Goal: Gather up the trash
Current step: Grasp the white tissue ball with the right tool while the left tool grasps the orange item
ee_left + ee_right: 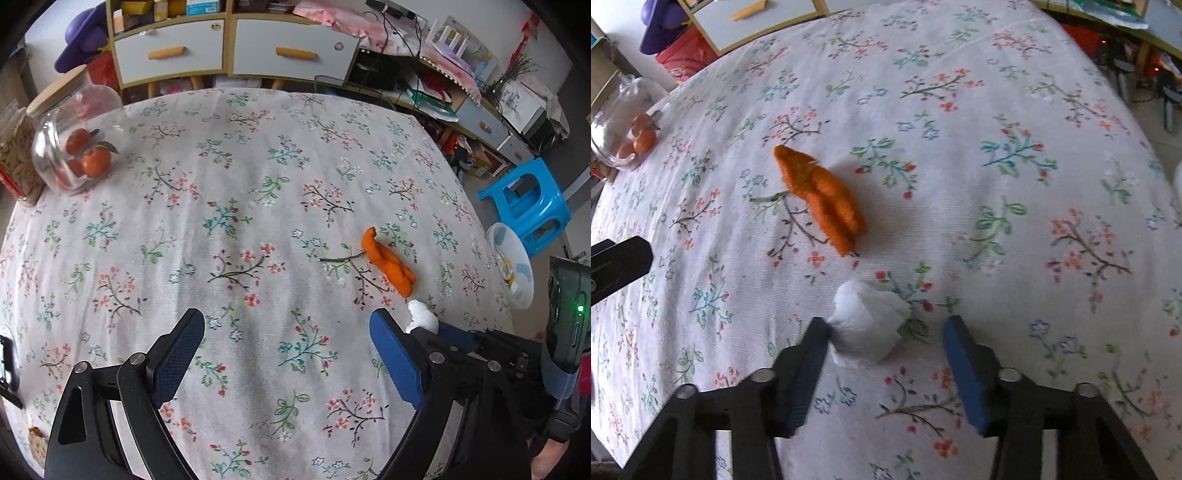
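Note:
A crumpled white tissue (868, 326) lies on the flowered tablecloth (997, 184). My right gripper (886, 325) is low over the cloth and straddles the tissue: the left finger (812, 354) touches the wad, while the right finger (964, 365) stands a gap away. An orange peel (823, 199) with a thin twig (768, 197) lies just beyond. In the left wrist view the tissue (421, 317) and the peel (388, 264) sit to the right. My left gripper (288, 317) hovers open over bare cloth with nothing between its fingers.
A white bowl (513, 266) with scraps in it sits at the table's right edge, and a blue stool (528, 206) stands past it. A glass jar of tangerines (74, 147) stands at the far left. Drawers and cluttered shelves line the back.

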Action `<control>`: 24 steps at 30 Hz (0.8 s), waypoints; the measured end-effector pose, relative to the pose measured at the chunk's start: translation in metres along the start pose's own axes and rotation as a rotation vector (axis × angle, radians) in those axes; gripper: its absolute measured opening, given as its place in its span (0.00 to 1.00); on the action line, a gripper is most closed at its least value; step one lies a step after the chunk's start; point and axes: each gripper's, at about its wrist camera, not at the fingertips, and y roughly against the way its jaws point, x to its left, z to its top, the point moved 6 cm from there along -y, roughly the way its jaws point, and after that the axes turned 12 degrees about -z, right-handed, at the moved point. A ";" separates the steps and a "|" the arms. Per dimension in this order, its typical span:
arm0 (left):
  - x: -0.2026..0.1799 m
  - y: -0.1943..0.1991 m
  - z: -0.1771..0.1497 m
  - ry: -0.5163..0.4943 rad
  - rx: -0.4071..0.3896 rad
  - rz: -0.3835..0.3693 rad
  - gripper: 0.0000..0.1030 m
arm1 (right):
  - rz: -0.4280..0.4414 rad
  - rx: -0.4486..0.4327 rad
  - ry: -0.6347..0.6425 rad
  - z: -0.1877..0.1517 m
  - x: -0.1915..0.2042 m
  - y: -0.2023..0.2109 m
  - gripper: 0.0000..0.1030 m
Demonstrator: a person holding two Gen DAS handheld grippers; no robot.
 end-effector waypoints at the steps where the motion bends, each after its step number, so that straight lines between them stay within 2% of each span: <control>1: -0.002 -0.001 0.000 -0.002 -0.001 -0.004 0.89 | 0.031 0.004 0.006 0.001 0.003 0.000 0.23; 3: -0.008 -0.006 0.001 -0.007 -0.008 -0.033 0.88 | 0.037 0.011 -0.001 0.000 0.004 0.001 0.22; 11: -0.031 -0.036 0.007 0.031 -0.001 -0.137 0.61 | -0.002 -0.017 -0.048 0.002 -0.030 0.017 0.21; 13: -0.037 -0.043 0.010 0.043 0.000 -0.153 0.57 | -0.011 -0.018 -0.075 0.004 -0.044 0.019 0.21; 24: -0.058 -0.073 0.022 0.081 -0.016 -0.152 0.48 | -0.020 -0.014 -0.146 0.003 -0.078 0.028 0.21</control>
